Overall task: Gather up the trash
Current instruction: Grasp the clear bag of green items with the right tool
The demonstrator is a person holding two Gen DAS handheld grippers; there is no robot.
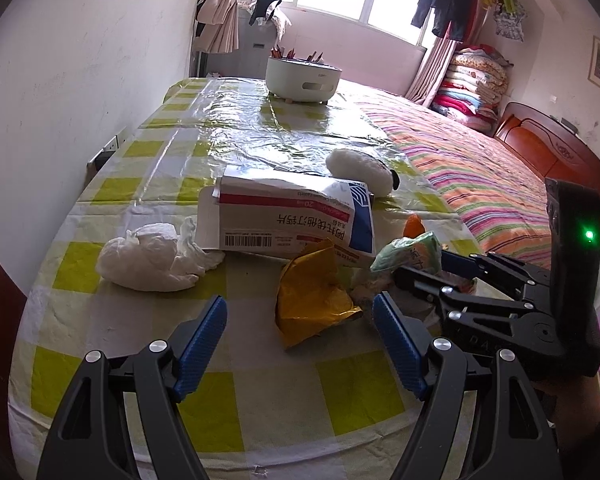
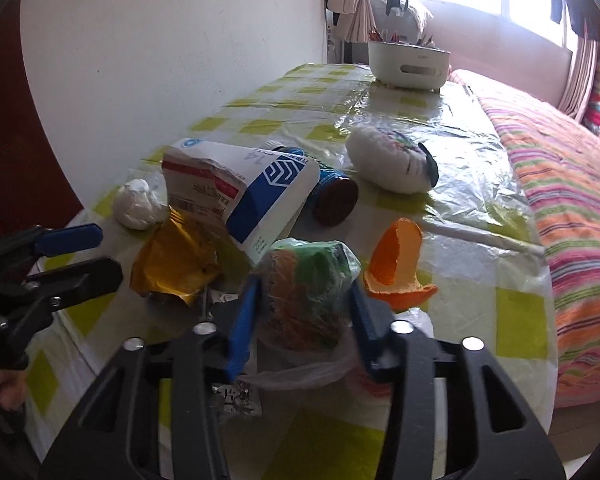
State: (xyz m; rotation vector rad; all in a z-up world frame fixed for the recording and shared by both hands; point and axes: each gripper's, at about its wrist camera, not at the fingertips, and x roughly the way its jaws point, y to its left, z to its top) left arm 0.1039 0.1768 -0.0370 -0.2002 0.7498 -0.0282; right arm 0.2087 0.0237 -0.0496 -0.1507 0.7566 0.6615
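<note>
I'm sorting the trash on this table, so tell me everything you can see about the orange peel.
The orange peel is one curled, cup-shaped piece: bright orange skin outside, pale yellowish pith inside. It stands partly upright on its edge on the plastic-covered checked tablecloth, near the table's bed side. It looks fresh and rather stiff. It sits just right of the crumpled clear plastic bag that the right tongs are closed on. Nothing grips it; whether it touches the bag is unclear.
</note>
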